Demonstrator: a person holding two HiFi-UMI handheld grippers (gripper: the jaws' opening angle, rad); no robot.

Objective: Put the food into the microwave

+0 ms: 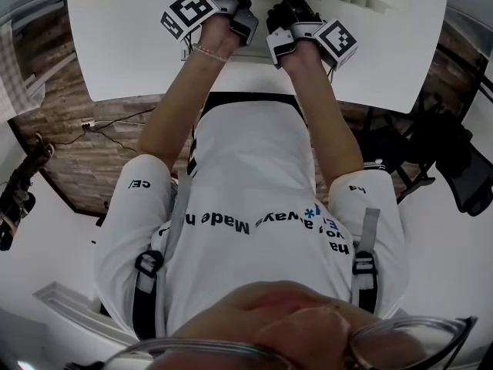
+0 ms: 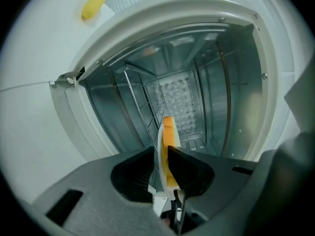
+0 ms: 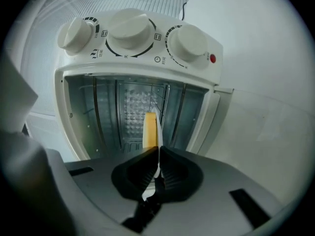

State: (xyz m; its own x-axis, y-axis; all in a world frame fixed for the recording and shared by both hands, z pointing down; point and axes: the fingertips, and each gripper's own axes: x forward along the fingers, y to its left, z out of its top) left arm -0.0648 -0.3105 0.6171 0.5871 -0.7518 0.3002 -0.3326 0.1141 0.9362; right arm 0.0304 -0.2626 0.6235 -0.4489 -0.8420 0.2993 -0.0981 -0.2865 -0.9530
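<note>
The left gripper (image 2: 162, 154) and the right gripper (image 3: 158, 151) are each clamped on the rim of a white plate (image 2: 158, 132). The plate shows only edge-on, and the head view's top edge cuts it off. The orange food (image 2: 169, 134) on it is held at the mouth of the open microwave (image 3: 142, 63). A yellow thing (image 2: 92, 5), hard to identify, lies on the table (image 1: 154, 52).

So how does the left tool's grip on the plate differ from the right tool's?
Gap: on the left tool the jaws stand slightly apart; on the right tool they nearly meet. Contents: the left tool clamps the white plate rim plus yellow food; the right tool pinches bare rim, food beyond it. Both hold one plate edge-on before the open microwave.
</note>
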